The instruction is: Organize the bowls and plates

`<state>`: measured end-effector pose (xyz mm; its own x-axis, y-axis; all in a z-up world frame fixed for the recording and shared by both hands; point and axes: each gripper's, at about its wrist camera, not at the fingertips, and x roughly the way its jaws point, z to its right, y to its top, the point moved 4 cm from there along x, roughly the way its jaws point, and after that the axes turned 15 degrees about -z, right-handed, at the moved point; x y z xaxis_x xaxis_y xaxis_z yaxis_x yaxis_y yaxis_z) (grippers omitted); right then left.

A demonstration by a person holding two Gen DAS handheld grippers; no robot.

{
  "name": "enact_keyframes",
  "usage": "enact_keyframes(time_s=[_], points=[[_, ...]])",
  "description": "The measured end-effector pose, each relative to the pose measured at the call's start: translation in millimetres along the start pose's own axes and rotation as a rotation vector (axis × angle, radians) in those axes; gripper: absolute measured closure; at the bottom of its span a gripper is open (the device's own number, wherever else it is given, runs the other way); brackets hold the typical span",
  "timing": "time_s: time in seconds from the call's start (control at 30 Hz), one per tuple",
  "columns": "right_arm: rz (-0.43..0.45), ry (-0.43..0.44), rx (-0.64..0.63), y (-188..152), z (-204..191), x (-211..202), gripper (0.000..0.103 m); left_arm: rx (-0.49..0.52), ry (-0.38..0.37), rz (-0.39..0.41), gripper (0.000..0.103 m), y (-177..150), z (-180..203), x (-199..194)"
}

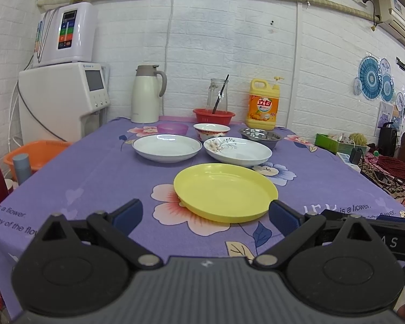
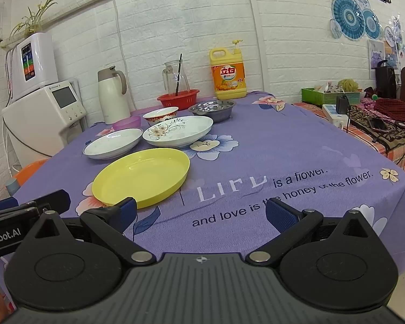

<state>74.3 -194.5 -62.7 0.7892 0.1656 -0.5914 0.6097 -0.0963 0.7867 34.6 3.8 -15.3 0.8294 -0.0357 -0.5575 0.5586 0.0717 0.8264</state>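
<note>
A yellow plate [image 1: 225, 190] [image 2: 141, 175] lies nearest on the purple flowered tablecloth. Behind it are a plain white plate [image 1: 166, 148] [image 2: 112, 143] and a flower-patterned white plate [image 1: 237, 151] [image 2: 178, 131]. Further back stand a purple bowl [image 1: 172, 128] [image 2: 127, 122], a red-patterned white bowl [image 1: 211, 131] [image 2: 160, 115] and a steel bowl [image 1: 260, 136] [image 2: 212, 109]. My left gripper [image 1: 205, 216] is open and empty, just short of the yellow plate's near edge. My right gripper [image 2: 201, 212] is open and empty, to the right of that plate.
At the back stand a red basket [image 1: 213, 116] with a glass jug [image 1: 217, 94], a yellow detergent bottle [image 1: 263, 105], and a white thermos [image 1: 145, 94]. Water machines [image 1: 64, 100] stand left. A cluttered side table [image 2: 364, 113] is right. The left gripper's body [image 2: 27, 208] shows beside my right one.
</note>
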Motion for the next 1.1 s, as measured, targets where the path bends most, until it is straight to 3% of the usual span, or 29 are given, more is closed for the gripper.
enact_keyframes(time_s=[0.53,0.8,1.1], points=[[0.006,-0.006,-0.007,1,1,-2,0.0,-0.005,-0.006,-0.001,0.004,-1,-2,1],[0.004,-0.012,0.011,11,4,6,0.0,-0.038,0.033,0.003,0.004,12,-19,8],[-0.032,-0.039,0.016,27,5,30,0.0,-0.081,0.04,-0.075,0.004,27,-36,45]])
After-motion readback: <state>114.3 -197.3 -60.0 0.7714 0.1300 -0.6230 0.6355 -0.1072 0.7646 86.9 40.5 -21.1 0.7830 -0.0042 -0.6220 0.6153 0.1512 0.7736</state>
